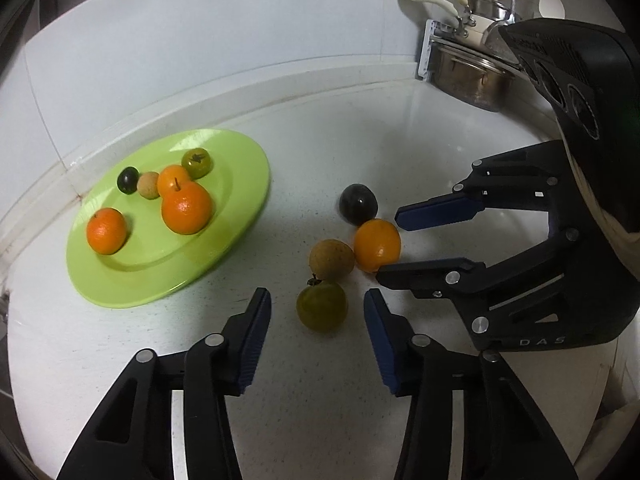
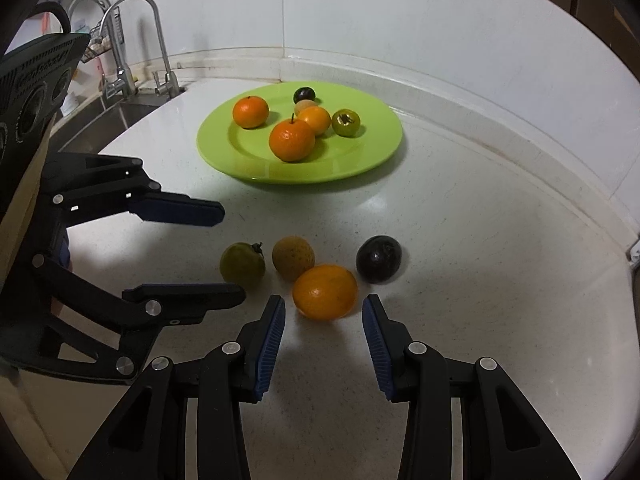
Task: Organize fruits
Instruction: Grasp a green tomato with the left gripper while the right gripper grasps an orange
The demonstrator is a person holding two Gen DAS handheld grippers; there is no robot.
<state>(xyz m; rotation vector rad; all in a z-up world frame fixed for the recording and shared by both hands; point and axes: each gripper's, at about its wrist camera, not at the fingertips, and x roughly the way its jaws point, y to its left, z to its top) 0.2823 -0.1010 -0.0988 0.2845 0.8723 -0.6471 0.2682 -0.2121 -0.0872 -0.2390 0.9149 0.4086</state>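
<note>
A green plate (image 1: 240, 216) (image 2: 376, 152) on the white counter holds several fruits: oranges, a green fruit, a dark plum and a small tan one. Loose on the counter lie a green fruit (image 1: 322, 307) (image 2: 242, 266), a tan fruit (image 1: 331, 260) (image 2: 293, 257), an orange (image 1: 377, 245) (image 2: 325, 291) and a dark plum (image 1: 359, 204) (image 2: 378, 259). My left gripper (image 1: 318, 300) (image 2: 230, 250) is open, its fingertips either side of the green fruit. My right gripper (image 2: 324, 308) (image 1: 388, 246) is open, its fingertips either side of the orange.
A sink with a faucet (image 2: 120, 40) lies at the far left of the right wrist view. A steel pot (image 1: 468, 76) and pans with cream handles stand at the back right of the left wrist view. White walls border the counter behind the plate.
</note>
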